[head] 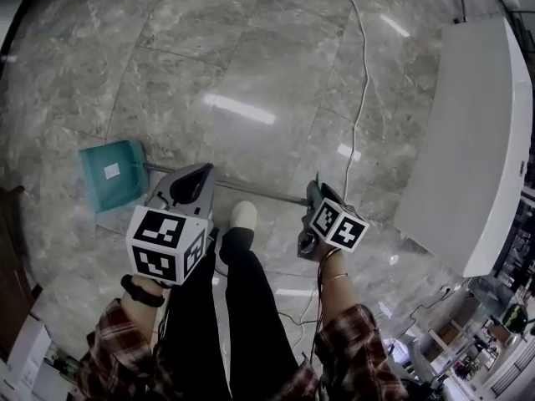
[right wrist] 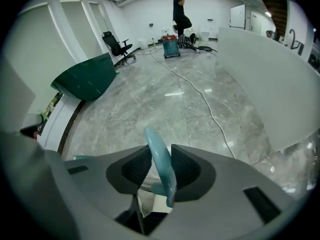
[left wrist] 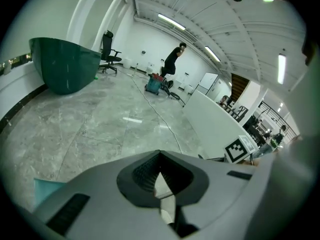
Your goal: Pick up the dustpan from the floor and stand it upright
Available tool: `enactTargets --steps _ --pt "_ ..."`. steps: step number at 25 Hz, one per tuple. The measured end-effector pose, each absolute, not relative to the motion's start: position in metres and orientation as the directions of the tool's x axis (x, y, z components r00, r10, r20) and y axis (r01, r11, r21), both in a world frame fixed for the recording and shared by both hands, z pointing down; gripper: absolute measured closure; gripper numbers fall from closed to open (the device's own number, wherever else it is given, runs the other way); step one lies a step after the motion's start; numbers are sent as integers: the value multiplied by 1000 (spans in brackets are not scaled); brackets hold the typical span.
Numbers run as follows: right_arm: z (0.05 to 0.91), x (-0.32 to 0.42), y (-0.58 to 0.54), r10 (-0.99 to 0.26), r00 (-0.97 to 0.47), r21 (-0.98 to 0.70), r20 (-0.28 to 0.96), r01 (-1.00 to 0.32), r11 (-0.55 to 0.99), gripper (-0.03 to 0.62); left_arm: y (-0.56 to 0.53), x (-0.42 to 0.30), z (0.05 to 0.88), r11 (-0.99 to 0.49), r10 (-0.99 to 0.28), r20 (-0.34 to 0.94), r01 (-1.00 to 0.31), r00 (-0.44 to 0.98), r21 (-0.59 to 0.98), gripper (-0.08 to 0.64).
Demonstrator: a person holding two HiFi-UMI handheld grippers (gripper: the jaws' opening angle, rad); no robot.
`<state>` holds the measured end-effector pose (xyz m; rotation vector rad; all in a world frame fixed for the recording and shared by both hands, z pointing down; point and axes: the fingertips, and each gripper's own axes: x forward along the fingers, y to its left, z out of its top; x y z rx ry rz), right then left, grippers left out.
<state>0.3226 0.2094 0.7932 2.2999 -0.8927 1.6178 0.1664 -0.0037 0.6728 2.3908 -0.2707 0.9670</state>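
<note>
Above the grey marble floor [head: 251,57], with left gripper [head: 199,174] closed on nothing and right gripper [head: 315,187] pinching the teal dustpan handle [right wrist: 159,154], best to raise that end steadily, letting the dustpan [head: 111,172] pivot on its pan, down on the tiles farther left.

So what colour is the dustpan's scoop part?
Teal, a bluish green. The dustpan shows best in the head view.
</note>
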Motion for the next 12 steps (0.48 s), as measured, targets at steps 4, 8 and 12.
enactTargets --steps 4,8,12 --pt "727 315 193 -367 220 -153 904 -635 -757 465 -9 160 608 -824 -41 663 -401 747 401 560" --pt "672 293 170 -395 180 -164 901 -702 -693 459 -19 144 548 -797 -117 624 -448 772 405 559" --pt "635 269 142 -420 124 -171 899 -783 -598 459 -29 120 498 -766 -202 587 -500 784 405 560"
